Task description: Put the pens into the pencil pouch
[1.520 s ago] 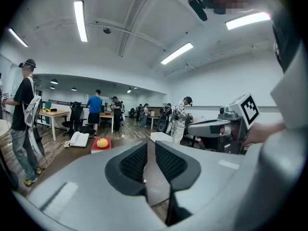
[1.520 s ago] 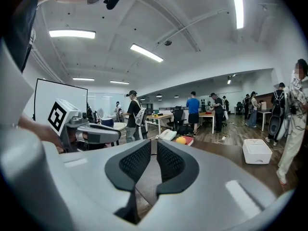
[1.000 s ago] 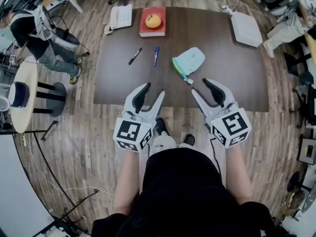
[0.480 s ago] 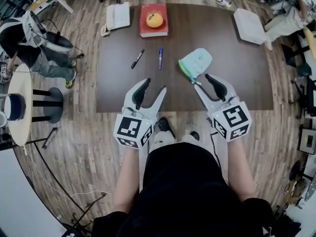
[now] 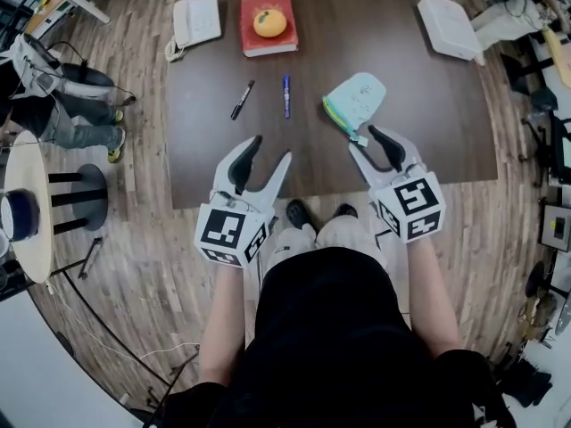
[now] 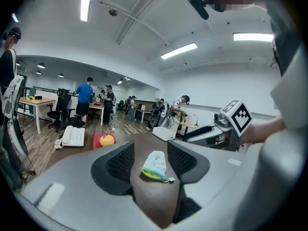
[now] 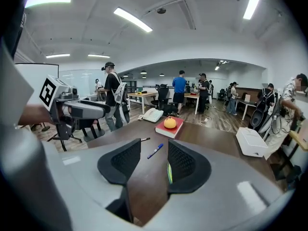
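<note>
Pens (image 5: pixel 285 96) may roll across the desk (image 5: pixel 428 105) if nudged; left gripper (image 5: pixel 272 148), fingers just opening further, and right gripper (image 5: pixel 364 139) both gape wide, empty.

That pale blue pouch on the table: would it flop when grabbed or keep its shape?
Probably floppy: the pouch lies flat and slightly rumpled on the table, like thin fabric. Likely light, since it looks nearly empty. Lifted by one edge, its green-edged mouth may sag shut.

Two pens (image 5: pixel 285 96) (black, blue), one pouch (image 5: pixel 357 101), one book (image 5: pixel 256 45).
</note>
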### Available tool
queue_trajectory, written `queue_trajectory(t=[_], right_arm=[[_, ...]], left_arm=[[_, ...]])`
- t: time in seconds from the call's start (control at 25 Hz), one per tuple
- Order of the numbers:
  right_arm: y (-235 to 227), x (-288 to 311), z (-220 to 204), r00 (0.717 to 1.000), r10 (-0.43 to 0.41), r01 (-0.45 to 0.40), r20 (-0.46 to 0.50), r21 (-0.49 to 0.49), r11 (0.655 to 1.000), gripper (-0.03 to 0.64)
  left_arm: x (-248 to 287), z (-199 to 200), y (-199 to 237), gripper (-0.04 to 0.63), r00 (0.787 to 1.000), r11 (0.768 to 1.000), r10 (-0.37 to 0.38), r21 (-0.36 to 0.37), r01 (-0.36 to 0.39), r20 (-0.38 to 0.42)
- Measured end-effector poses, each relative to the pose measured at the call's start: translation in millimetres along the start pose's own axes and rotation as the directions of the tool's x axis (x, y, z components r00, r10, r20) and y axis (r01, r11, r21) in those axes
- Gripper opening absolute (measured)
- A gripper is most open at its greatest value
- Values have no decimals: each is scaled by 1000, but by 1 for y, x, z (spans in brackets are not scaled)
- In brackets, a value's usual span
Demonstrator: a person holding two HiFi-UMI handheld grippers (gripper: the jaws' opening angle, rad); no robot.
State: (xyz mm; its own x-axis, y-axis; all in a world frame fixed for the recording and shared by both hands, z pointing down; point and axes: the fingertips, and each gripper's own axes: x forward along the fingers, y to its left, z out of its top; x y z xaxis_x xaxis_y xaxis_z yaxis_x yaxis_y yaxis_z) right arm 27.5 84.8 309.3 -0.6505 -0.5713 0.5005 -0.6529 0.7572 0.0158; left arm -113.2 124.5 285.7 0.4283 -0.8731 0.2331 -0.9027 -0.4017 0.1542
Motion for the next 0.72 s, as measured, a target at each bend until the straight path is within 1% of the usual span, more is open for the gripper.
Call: queue_trajectory(t=[0.36, 0.52, 0.72], right_arm=[[-16, 24, -22, 997, -8, 7, -83, -17, 1000, 160], [-25, 39, -30, 993, 6, -9, -115, -25, 1000, 160], [-42, 63, -42, 985, 24, -34, -169, -56, 998, 160]], left_arm=[[20, -15, 4, 210, 999, 999, -15, -33, 14, -38], [28, -18, 9, 210, 998, 999, -2, -46, -1, -60], [46, -20, 19, 210, 996, 998, 24, -56, -28, -85]])
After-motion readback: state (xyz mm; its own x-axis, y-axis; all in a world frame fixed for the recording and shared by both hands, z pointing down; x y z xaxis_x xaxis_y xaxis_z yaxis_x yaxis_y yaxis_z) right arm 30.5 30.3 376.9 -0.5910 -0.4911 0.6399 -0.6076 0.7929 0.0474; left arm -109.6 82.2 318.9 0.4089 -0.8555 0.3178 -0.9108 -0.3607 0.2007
